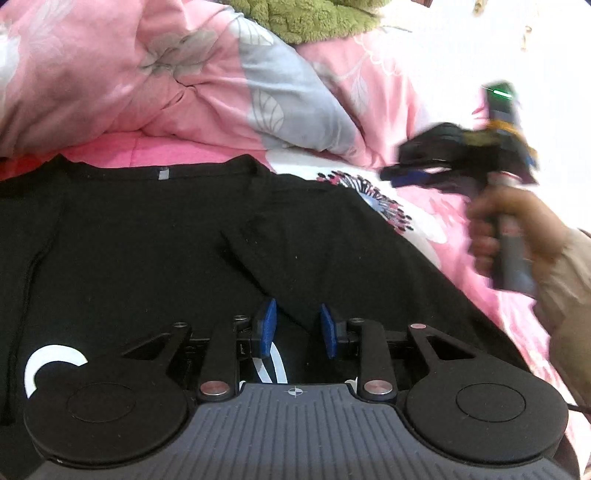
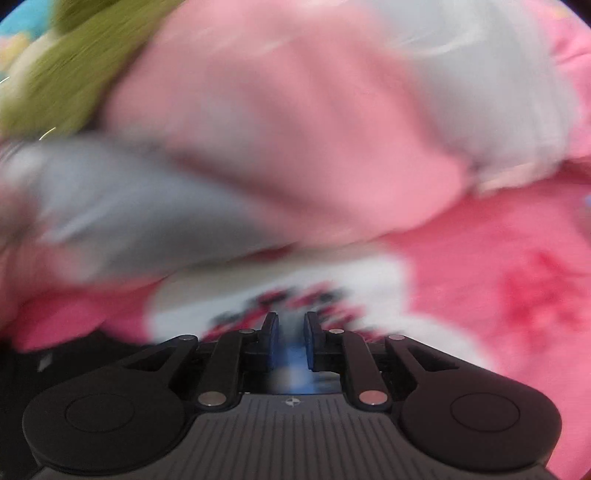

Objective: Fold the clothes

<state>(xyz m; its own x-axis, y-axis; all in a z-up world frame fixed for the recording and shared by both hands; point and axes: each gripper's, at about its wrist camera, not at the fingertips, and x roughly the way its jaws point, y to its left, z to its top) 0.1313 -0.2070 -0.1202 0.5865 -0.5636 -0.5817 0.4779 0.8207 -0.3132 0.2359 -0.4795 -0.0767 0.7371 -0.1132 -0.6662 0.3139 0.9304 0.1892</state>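
A black T-shirt (image 1: 155,236) lies spread flat on the bed, collar and grey label toward the quilt, with one sleeve (image 1: 295,229) folded inward across its body. White print (image 1: 51,363) shows near its lower left. My left gripper (image 1: 298,325) hovers low over the shirt's body beside the folded sleeve, its blue pads (image 1: 269,321) apart with nothing pinched between them. My right gripper (image 2: 291,332) is off the shirt, above the flowered sheet, with a narrow empty gap between its pads; this view is blurred. In the left wrist view the right gripper (image 1: 395,173) is held by a hand (image 1: 491,229).
A rumpled pink and grey quilt (image 1: 192,85) is heaped behind the shirt. A green fuzzy blanket (image 1: 314,18) lies at the far top. The pink flowered bedsheet (image 1: 424,221) stretches right of the shirt. A beige sleeve (image 1: 569,295) comes in from the right edge.
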